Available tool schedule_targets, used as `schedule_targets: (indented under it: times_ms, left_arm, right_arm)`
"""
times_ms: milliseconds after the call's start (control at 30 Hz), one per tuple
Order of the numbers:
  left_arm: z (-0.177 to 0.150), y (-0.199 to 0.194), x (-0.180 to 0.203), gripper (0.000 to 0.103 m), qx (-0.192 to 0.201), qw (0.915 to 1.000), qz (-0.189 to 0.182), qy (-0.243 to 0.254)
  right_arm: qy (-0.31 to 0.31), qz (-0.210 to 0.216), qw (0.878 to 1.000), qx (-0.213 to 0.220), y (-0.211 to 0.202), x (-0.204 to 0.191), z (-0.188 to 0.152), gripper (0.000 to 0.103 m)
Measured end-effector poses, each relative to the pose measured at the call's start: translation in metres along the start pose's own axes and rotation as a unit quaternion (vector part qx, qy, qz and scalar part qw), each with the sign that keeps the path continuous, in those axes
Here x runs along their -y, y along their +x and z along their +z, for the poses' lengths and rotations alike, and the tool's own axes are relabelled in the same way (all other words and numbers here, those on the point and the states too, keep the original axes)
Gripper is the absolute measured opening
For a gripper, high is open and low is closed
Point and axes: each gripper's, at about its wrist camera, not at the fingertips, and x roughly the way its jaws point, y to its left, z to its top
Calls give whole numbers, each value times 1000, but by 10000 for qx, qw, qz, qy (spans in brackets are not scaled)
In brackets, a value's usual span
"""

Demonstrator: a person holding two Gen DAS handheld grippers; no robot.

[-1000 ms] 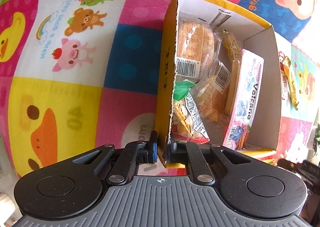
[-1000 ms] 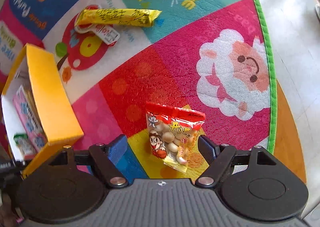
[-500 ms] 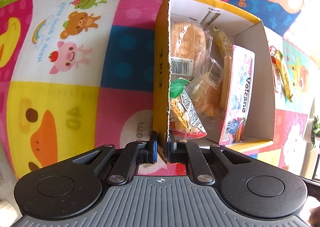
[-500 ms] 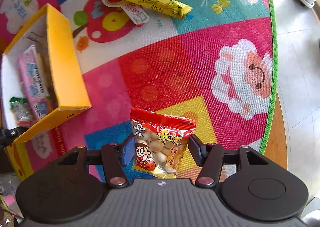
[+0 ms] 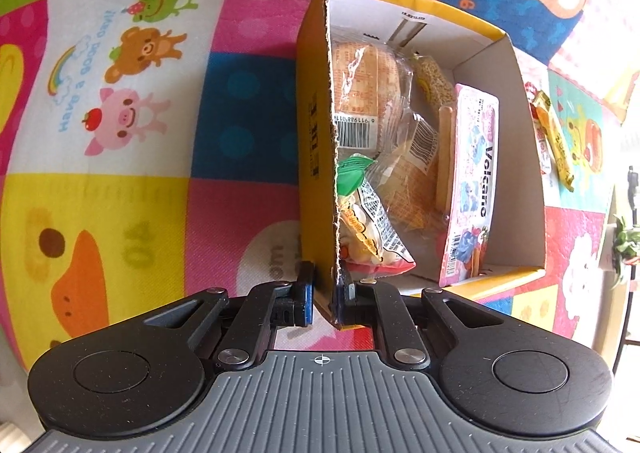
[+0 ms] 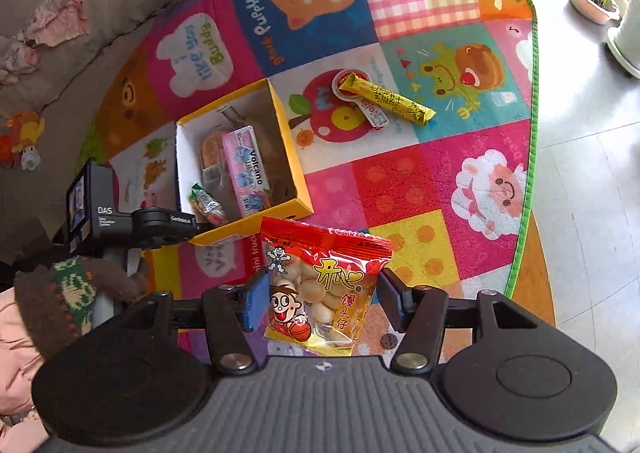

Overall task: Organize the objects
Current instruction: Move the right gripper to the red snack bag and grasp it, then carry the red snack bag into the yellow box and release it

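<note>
My right gripper (image 6: 320, 303) pinches a glossy, crinkly red snack bag (image 6: 322, 287) by both side edges, jaws about half apart, its long axis running away from me, top edge outermost. My left gripper (image 5: 323, 299) is clamped nearly shut on the corrugated wall of the yellow cardboard box (image 5: 316, 157), packed with wrappers, on the soft play mat (image 5: 120, 113).

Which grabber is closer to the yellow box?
Left. The left gripper is clamped on the yellow box's near wall. The right gripper holds a red snack bag up above the mat, apart from the box.
</note>
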Motion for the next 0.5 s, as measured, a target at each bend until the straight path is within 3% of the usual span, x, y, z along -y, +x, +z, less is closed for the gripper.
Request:
schedule_targets:
  times_ms: [167,500]
  left_arm:
    - [1,0,-1,13,7,10000,-40,12]
    - [-4,-3,-9,13,52,9996,-172,-196]
  right_arm:
    - [-205,-2,9997,111,-15,-28,-15,57]
    - [-780,-40,9968,-175,-9,-65,-17,57]
